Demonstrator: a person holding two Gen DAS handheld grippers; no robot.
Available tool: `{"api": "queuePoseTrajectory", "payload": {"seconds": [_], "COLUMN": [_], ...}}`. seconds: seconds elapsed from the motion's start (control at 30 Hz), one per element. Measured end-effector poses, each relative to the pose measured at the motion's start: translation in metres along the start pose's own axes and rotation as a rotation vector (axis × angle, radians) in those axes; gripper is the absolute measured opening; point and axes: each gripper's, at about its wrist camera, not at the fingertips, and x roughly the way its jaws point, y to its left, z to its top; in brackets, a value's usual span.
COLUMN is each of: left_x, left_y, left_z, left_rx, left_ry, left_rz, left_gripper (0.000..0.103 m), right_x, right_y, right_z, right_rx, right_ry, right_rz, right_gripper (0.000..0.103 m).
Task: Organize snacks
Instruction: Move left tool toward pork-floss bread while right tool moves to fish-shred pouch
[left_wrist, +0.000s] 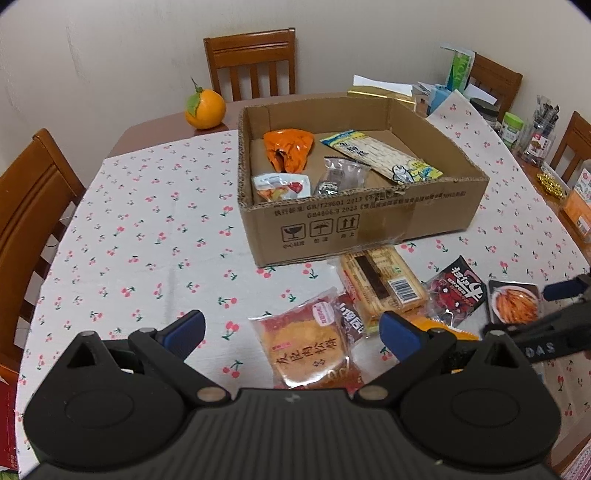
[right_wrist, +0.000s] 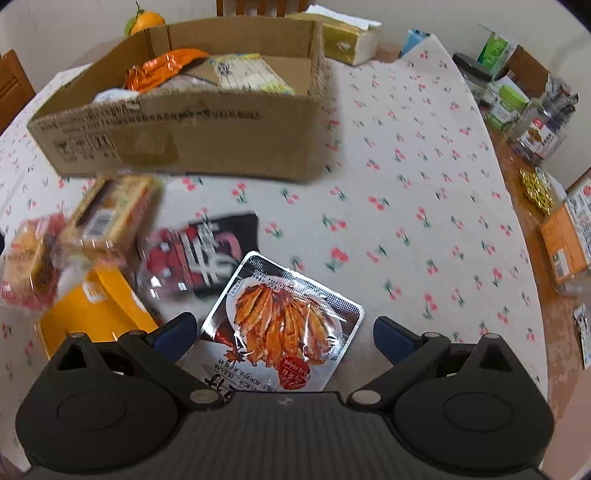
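Cardboard box (left_wrist: 369, 218) is sitting mid-frame on the desk (left_wrist: 147, 221), holding four snacks; five more are lying below it. Both the left hand-held gripper (left_wrist: 291, 334) and right hand-held gripper (right_wrist: 282, 332) are hovering spread, the right over the fish packet (right_wrist: 284, 325)

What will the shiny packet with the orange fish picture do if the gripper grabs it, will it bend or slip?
The fish packet is a thin, flat pouch lying between the open fingers of the right gripper, so it will probably flop and sag rather than stay stiff. Its glossy film reflects light, so it may slip a little. It looks light, and lying flat on the tablecloth, its edge may be hard to catch.
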Motion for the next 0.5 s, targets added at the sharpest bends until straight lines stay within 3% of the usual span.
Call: {"api": "queuePoseTrajectory", "payload": {"seconds": [0.5], "left_x": [0.044], "left_y": [-0.008], "left_z": [-0.013], "left_rx": [0.0], "left_ry": [0.078], "left_rz": [0.04], "left_gripper": [0.1], "right_x": [-0.007], "right_y": [-0.008], "right_z": [-0.03], "right_rx": [-0.04], "right_ry": [0.038], "right_rz": [0.043], "right_gripper": [0.103]}}
